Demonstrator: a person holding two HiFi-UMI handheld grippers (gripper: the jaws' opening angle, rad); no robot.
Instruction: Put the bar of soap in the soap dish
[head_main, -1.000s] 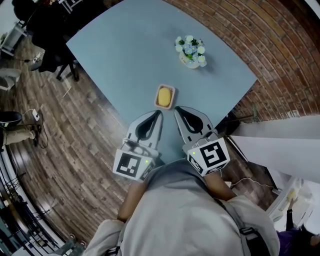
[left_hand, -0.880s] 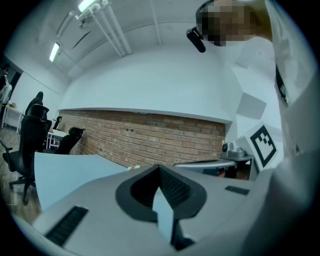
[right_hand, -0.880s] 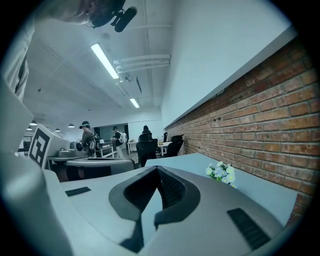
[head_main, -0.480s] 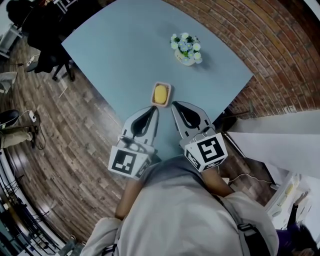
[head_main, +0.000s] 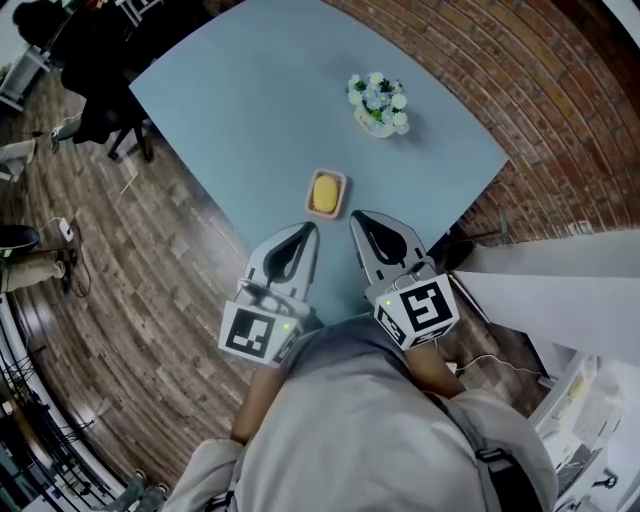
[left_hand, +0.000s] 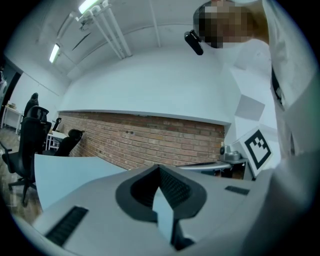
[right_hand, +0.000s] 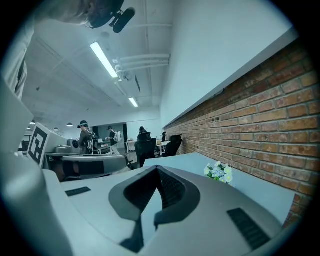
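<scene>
A yellow bar of soap lies in a small tan soap dish on the light blue table. Both grippers hover over the table's near corner, just short of the dish. My left gripper points at the dish's near left side and my right gripper at its near right side. Both are shut and hold nothing. In the left gripper view the left gripper has its tips together, as does the right gripper in the right gripper view. Neither gripper view shows the dish.
A small pot of white and blue flowers stands farther back on the table. The table's edges run close on both sides of the grippers. Black office chairs stand on the wooden floor at left, a brick wall at right.
Only the head view sways slightly. The grippers, the soap and the dish keep their places.
</scene>
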